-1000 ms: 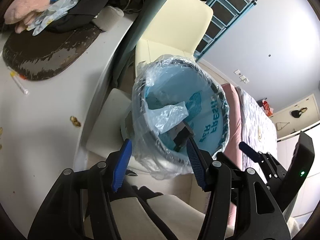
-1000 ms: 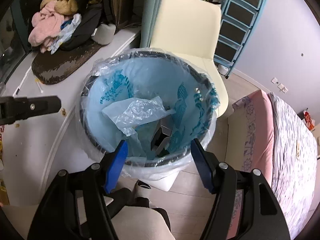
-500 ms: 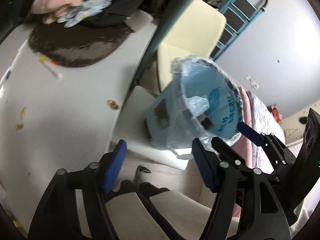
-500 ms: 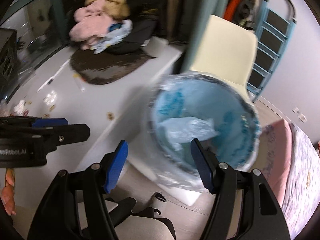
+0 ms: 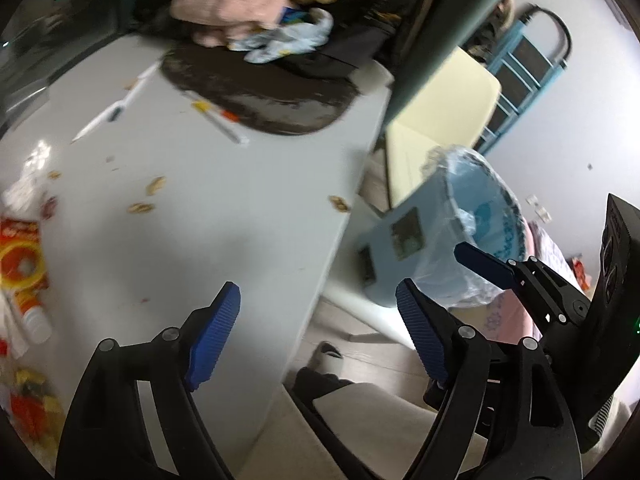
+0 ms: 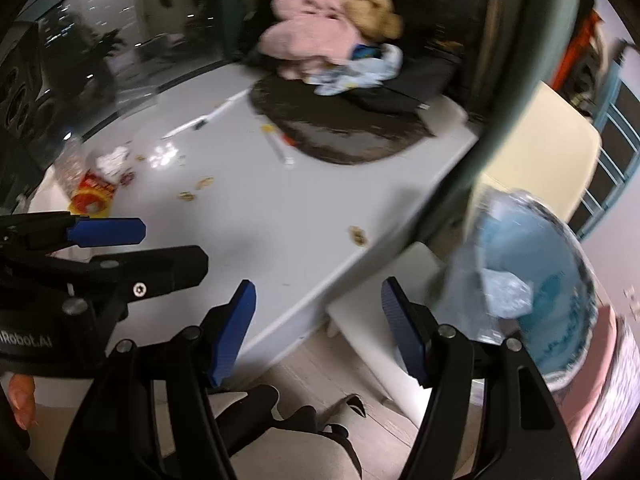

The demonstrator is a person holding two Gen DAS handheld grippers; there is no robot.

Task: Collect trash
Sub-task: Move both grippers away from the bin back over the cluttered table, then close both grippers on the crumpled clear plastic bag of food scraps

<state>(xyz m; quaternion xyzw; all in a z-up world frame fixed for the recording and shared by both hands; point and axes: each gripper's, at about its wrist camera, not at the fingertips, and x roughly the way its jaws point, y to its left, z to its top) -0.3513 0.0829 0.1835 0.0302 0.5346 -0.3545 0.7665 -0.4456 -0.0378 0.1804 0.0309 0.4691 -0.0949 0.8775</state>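
The left gripper (image 5: 318,328) stands wide, its jaws having just been opening, with nothing between the blue pads; only the white table (image 5: 240,216) edge and floor show through the gap. The right gripper (image 6: 318,328) is also released, jaws well apart and empty, hanging over the table's near edge.

From the left wrist view, the trash bin (image 5: 452,240), lined with a clear bag over blue printed plastic, sits off at about two o'clock from the left gripper, beside the table and in front of a cream chair (image 5: 440,116). From the right wrist view the same bin lies at about three o'clock, with a crumpled plastic scrap (image 6: 506,294) inside it. Neither gripper touches it.

On the table, trash lies well apart from both grippers: small brown crumbs (image 5: 154,186) at about eleven o'clock of the left gripper, a red and yellow wrapper (image 5: 20,256) at nine o'clock, and one crumb (image 6: 358,236) near the table edge at twelve o'clock of the right gripper.

Writing: the left gripper's body, seen from the right wrist, reads partly "Robot.AI" (image 6: 24,340). The bin liner's print is blurred, perhaps letters, and cannot be read.
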